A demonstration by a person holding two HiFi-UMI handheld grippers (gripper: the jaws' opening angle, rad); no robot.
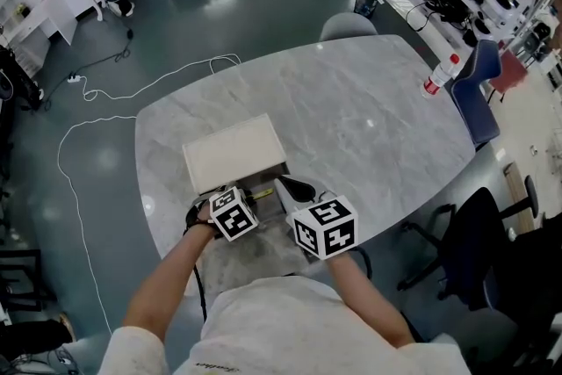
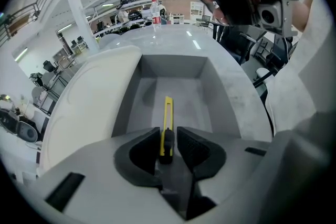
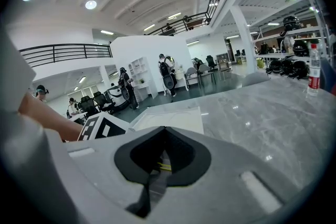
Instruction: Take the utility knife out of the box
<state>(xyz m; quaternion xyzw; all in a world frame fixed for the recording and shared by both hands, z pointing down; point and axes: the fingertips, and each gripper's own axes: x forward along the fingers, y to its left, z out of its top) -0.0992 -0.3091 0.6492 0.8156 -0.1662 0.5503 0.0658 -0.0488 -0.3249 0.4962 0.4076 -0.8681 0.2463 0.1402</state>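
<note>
In the left gripper view a yellow utility knife (image 2: 168,113) lies lengthwise in an open grey box (image 2: 210,86). My left gripper (image 2: 168,135) is shut on the knife's black near end, its dark pads (image 2: 195,147) pressed to both sides. In the head view the left gripper (image 1: 239,208) reaches into the box at the table's near edge. The box's white lid (image 1: 233,152) lies just beyond it. My right gripper (image 1: 292,186) hovers close on the right above the table, shut on nothing. From its own view the right gripper (image 3: 165,136) points across the lid (image 3: 170,119).
A grey marble table (image 1: 351,110) carries the box near its front edge. A plastic bottle (image 1: 439,75) stands at the far right edge. Office chairs (image 1: 479,88) surround the table. A white cable (image 1: 88,145) trails over the floor at left.
</note>
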